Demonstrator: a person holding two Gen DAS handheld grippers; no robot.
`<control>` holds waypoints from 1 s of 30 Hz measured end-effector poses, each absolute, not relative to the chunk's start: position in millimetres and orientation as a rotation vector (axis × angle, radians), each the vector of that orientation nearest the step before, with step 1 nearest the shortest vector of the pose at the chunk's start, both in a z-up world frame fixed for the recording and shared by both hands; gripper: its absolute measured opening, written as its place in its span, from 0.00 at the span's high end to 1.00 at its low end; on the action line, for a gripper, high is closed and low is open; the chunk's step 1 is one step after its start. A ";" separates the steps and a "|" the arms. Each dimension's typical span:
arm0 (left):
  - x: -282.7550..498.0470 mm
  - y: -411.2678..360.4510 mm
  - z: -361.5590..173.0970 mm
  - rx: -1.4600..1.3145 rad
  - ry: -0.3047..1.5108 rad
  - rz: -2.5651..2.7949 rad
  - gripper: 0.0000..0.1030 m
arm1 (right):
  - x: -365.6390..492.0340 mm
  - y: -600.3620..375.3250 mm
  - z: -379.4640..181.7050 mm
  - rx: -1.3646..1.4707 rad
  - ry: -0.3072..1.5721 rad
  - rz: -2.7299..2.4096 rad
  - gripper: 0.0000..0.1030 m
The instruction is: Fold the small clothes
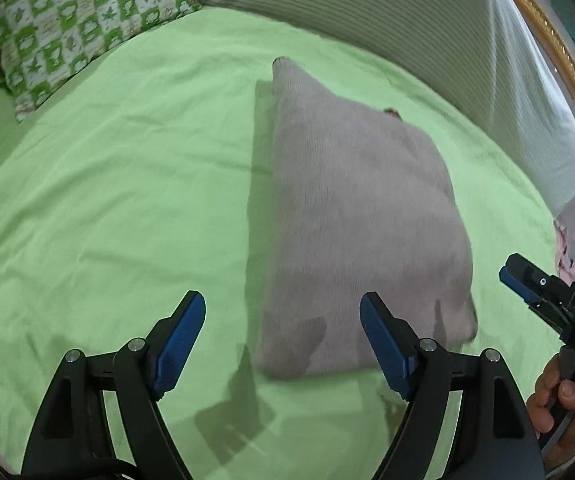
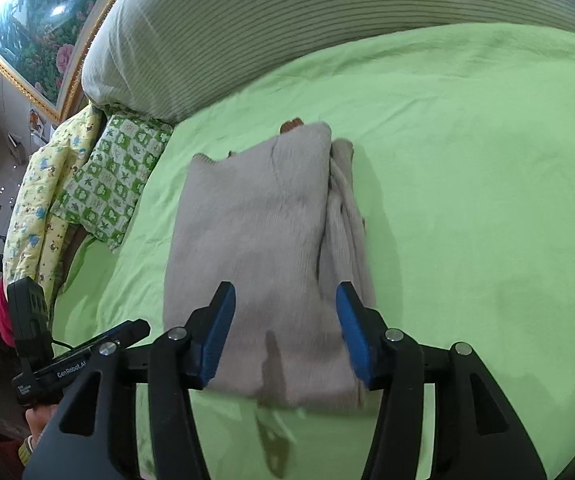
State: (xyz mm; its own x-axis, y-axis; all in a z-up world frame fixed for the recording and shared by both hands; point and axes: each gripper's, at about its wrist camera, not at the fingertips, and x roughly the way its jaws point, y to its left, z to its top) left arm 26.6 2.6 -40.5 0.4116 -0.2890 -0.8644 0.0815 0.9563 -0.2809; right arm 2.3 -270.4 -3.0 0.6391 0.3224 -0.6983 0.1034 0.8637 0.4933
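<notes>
I find both sets of jaws standing apart with nothing between the pads. The left gripper [image 1: 282, 344] hangs over bare sheet at the near left corner of the garment; its right-hand pad shows against the cloth's near edge, but I cannot tell whether it touches. The right gripper [image 2: 286, 334] is poised above the near end of the garment, its pads clear of the fabric as far as I can judge.

The task's thing, a grey knitted sweater [image 2: 263, 248], lies folded lengthwise into a long panel on the green bed sheet [image 2: 467, 200], running away from me toward the striped bolster [image 2: 287, 24]. Along its right side a folded-in layer, probably a sleeve, sits loosely bunched.

Risks, in my judgement:
- That loose right-hand layer may slide out if I lift the near end for a crosswise fold, since nothing pins it.
- A grasp of the top layer alone would peel the panel open rather than carry it over.
- The sheet is soft and creased; jaws driven too low could pinch sheet with knit and drag both.
- A small brown patch shows at the far end; I cannot identify it.
- The checked green pillow [image 1: 87, 20] is well apart and poses no obstruction.
</notes>
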 end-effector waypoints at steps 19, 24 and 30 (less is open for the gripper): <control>-55.4 -10.1 10.6 0.040 0.904 -0.211 0.13 | -85.4 -211.6 24.6 0.298 0.721 0.105 0.17; -62.8 -7.5 27.7 0.060 0.838 -0.138 0.10 | -105.8 -204.9 33.5 0.242 0.663 0.092 0.15; -67.6 -11.9 33.3 0.087 0.778 -0.114 0.03 | -119.2 -196.1 31.8 0.137 0.581 0.068 0.00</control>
State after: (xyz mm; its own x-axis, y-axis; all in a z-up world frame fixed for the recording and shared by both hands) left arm -67.6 -11.9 33.3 0.7070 -0.0704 -0.7037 0.1343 0.9903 0.0358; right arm -119.2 -196.1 31.8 0.8342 0.1029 -0.5418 -0.0256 0.9886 0.1483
